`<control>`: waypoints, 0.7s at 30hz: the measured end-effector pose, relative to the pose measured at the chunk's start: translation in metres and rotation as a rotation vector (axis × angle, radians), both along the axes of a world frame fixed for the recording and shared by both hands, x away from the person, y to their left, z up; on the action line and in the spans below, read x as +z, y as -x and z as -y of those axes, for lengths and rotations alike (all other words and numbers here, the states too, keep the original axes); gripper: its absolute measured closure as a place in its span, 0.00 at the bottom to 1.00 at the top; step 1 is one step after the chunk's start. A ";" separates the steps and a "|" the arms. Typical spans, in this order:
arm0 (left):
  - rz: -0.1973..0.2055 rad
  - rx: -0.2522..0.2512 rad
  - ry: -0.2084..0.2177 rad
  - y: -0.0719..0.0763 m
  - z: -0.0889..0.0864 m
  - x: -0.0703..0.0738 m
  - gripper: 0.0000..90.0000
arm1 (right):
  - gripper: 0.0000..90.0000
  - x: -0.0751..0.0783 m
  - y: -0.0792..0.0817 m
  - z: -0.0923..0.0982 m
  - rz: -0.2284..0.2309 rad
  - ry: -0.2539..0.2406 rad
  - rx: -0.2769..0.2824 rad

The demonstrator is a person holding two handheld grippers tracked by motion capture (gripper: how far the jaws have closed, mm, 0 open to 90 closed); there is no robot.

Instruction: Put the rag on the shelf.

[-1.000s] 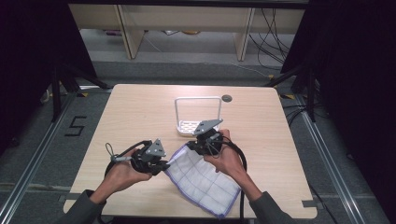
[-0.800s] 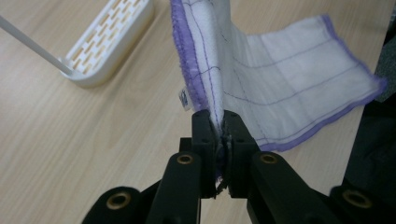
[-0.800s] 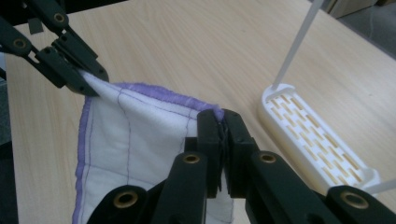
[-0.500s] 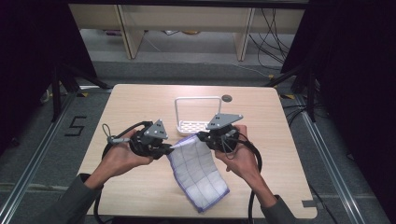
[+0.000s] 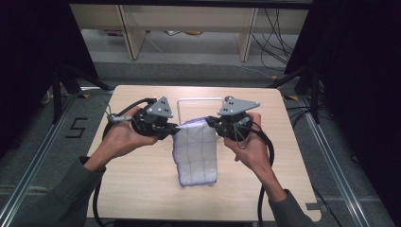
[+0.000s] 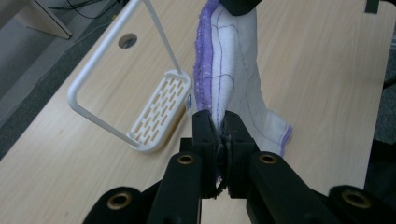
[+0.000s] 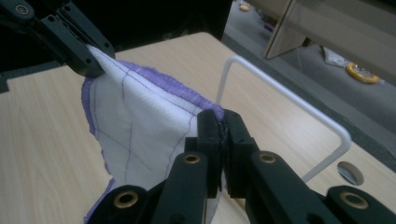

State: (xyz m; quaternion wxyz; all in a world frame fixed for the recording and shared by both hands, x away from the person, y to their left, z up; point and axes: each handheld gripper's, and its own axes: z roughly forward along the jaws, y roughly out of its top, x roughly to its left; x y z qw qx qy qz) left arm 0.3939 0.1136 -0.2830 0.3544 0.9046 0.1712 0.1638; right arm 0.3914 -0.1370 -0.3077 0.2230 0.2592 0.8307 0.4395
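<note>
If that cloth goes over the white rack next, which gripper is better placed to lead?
Probably the right gripper: it pinches the cloth corner just before the white rack. The left gripper holds the other corner, slightly farther off.

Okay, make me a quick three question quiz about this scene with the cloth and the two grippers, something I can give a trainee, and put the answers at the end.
1. True or false: the white cloth with purple edging lies flat on the table.
2. What does the left gripper clamp? A) the rack's wire frame B) an edge of the cloth C) nothing
3. What white object stands on the table beyond the cloth?

Key
1. False: it hangs between the left gripper and the right gripper, and whether its bottom edge touches the table is unclear.
2. B: its jaws are shut on the cloth's edge.
3. A white rack with a tall wire loop and a slotted tray.
</note>
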 end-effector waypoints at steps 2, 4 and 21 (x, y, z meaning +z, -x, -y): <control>0.009 -0.002 0.001 -0.005 0.000 0.006 0.95 | 0.98 0.005 -0.003 0.001 0.006 -0.018 -0.010; 0.024 0.005 0.002 -0.009 0.002 0.012 0.95 | 0.98 0.010 -0.008 0.001 0.022 -0.027 -0.016; 0.058 0.048 -0.001 -0.062 0.014 0.045 0.95 | 0.98 0.044 -0.052 0.008 0.044 -0.066 -0.097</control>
